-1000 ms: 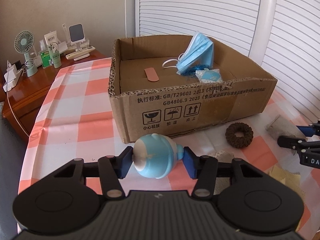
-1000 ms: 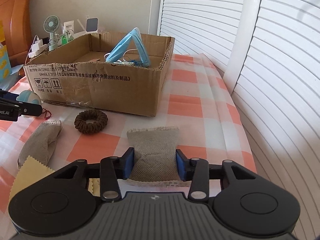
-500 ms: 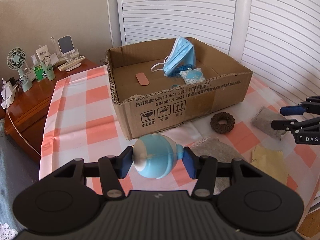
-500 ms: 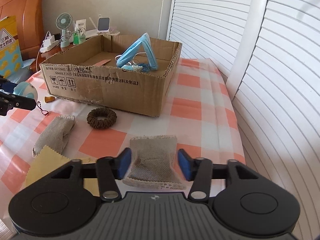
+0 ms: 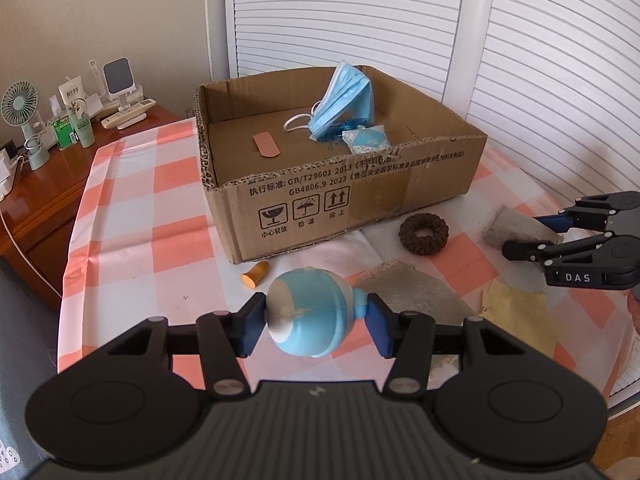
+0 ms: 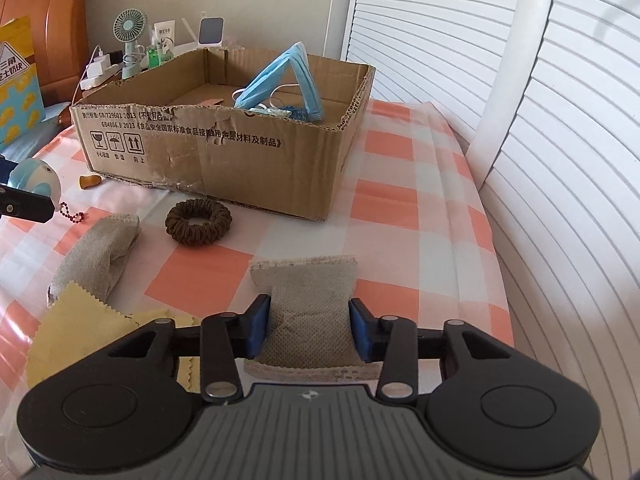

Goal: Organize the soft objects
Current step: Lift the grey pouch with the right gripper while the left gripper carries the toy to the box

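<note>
Both claws are loaded and lifted, so this looks like the carry toward the cardboard box (image 5: 344, 184). The left claw (image 5: 312, 320) pinches a round blue plush keychain (image 5: 310, 316) above the checked surface (image 5: 132, 240), just short of the box front. The right claw (image 6: 308, 330) grips a grey mesh pouch (image 6: 310, 312) by its sides. Next, I'd guess each must clear the rim before letting go over the face mask (image 5: 344, 104) inside

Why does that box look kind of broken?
The cardboard box has a torn, ragged top edge on its printed side, with crumpled dents lower on that wall. Its rim elsewhere shows raw corrugated edges, as if the flaps were cut off.
</note>
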A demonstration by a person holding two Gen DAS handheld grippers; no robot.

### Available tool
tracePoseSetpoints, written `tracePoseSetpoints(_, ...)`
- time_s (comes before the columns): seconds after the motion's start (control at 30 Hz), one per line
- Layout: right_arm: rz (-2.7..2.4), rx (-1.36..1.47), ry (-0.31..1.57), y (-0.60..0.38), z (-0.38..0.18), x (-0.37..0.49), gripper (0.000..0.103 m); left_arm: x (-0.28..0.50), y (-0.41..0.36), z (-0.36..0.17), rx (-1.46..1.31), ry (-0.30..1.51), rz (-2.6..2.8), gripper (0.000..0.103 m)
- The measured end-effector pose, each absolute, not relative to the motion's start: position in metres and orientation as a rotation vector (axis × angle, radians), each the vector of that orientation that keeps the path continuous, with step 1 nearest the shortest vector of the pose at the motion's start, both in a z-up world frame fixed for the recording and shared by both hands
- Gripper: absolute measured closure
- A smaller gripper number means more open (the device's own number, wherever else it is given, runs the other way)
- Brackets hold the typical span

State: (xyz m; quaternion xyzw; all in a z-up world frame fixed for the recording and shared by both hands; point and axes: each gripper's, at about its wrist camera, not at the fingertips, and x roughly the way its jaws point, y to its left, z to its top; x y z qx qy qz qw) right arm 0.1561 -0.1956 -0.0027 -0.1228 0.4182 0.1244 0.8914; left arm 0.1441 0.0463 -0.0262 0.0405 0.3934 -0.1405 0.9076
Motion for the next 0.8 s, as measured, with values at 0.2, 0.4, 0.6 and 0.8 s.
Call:
tracePoseSetpoints(0.2,0.270,-0.241,0.852,-0.199,0.009,0.151,0.066,0.143,0.047,-0.020,0.098,0.816,-0.310,0.050)
tracePoseSetpoints(0.4,0.317,-0.217,0.831,-0.200,0.030,0.144,0.067,0.139,0.047,-0.010,0.103,0.816,-0.336,0.050)
tracePoseSetpoints(0.6,0.398,-0.229,0.780,-0.189,0.060,0.137,0.067,0.140,0.046,0.005,0.113,0.807,-0.356,0.050)
tracePoseSetpoints(0.8,0.441,-0.242,0.722,-0.177,0.086,0.147,0.067,0.170,0.043,0.036,0.129,0.723,-0.340,0.050)
